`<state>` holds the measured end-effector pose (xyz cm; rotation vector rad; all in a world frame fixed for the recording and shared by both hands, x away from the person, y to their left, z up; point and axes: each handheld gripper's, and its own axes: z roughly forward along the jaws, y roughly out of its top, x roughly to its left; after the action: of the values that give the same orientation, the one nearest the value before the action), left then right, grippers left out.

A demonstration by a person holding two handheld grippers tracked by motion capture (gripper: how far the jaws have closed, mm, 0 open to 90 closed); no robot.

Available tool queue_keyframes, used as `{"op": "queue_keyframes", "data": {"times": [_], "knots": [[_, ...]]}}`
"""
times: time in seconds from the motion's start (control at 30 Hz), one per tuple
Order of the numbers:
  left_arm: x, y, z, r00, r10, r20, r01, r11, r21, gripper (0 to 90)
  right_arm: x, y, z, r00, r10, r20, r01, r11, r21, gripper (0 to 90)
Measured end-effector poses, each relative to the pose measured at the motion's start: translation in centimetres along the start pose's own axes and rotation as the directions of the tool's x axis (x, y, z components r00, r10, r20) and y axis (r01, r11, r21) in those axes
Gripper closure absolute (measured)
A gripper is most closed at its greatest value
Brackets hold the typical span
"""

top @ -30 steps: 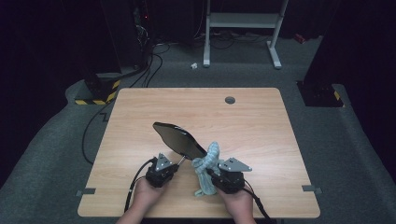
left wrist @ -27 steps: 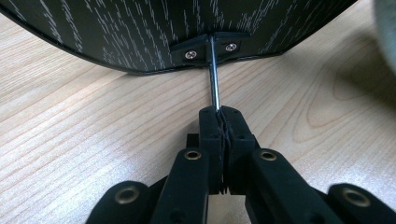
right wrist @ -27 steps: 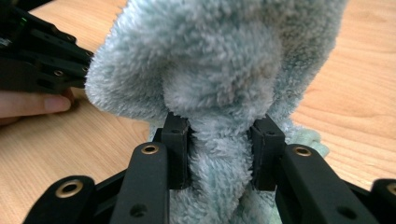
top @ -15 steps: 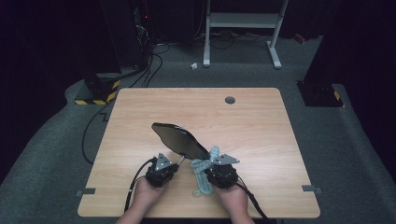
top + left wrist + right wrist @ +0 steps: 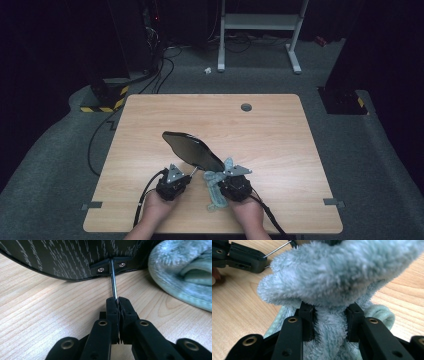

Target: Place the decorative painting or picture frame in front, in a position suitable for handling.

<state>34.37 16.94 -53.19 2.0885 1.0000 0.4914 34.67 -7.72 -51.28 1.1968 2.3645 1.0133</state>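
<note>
High view: one wooden table (image 5: 280, 135) carries one dark mirror (image 5: 192, 150), tilted up near its front edge, and one pale green fluffy cloth (image 5: 216, 192) just beside it. The left tool (image 5: 117, 301) is clamped tight on the mirror's thin metal rod (image 5: 113, 280); the right tool (image 5: 329, 322) grips the cloth

wooden table (image 5: 260, 125), grey carpet (image 5: 370, 165), white stand (image 5: 260, 22)

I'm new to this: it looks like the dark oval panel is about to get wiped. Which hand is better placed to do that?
The right. Its gripper already has the fluffy cloth pinched between its fingers, beside the panel. The left gripper is shut on the panel's thin metal rod, propping it tilted, so it's busy.
</note>
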Motion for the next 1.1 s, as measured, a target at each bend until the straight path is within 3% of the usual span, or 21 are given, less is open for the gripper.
{"op": "queue_keyframes", "data": {"times": [0.27,0.53,0.87,1.1], "knots": [[-0.2,0.0,0.0,0.9999,0.007,-0.01,-0.007,1.0,-0.004,88.0,0.2,-0.4,-3.2,0.9999,0.017,0.0,-0.017,0.996,-0.088,65.5],[-0.1,0.0,0.0,0.9999,0.007,-0.009,-0.007,1.0,-0.003,88.0,0.7,1.1,-6.4,0.9999,0.007,-0.008,-0.009,0.981,-0.193,64.9],[-0.1,0.0,0.0,1.0,0.004,-0.006,-0.004,1.0,-0.005,88.1,0.8,1.1,-7.2,0.9999,0.01,-0.014,-0.013,0.975,-0.221,65.3],[-0.2,0.0,0.0,0.9999,0.008,-0.008,-0.008,1.0,-0.003,88.1,1.0,1.7,-8.7,0.9997,0.007,-0.023,-0.014,0.96,-0.28,65.3]]}}
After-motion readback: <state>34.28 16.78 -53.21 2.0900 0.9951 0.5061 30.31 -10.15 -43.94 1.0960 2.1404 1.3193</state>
